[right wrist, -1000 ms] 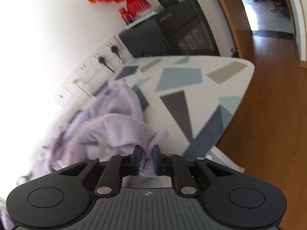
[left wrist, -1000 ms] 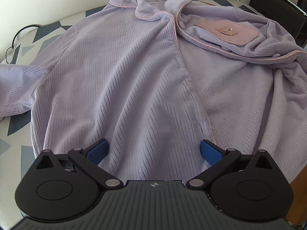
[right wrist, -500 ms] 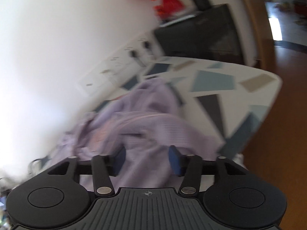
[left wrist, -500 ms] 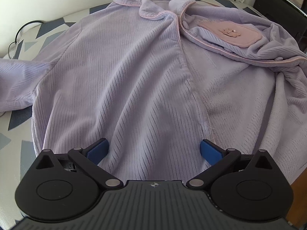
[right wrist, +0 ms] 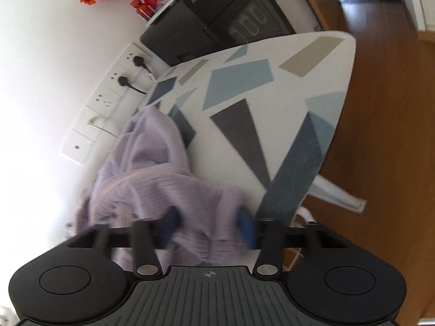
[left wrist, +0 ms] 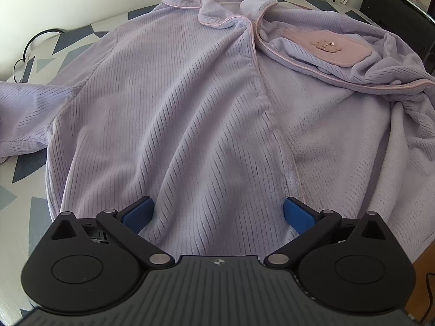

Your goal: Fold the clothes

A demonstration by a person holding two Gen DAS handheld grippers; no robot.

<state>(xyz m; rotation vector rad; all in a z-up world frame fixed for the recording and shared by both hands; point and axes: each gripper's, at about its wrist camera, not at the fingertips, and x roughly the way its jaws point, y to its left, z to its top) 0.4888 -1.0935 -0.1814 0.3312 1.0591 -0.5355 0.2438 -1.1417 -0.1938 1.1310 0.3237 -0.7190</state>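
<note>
The left gripper (left wrist: 217,212) is hanging spread wide over the near hem of the lilac pyjama top (left wrist: 176,125), gripping nothing. The top is lying lengthwise, collar toward the tabletop's (right wrist: 244,62) far edge. The right gripper (right wrist: 208,226) has just been narrowing around a bunched fold, not visibly pinching it.

Pyjama top (left wrist: 174,125) spread on table (right wrist: 244,81), sockets (right wrist: 119,78) behind.

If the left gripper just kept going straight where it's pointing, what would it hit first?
Most likely the lilac pyjama top spread on the table: the left gripper points down at its ribbed front panel, which already lies between the open blue fingers. How close it is cannot be told.
</note>
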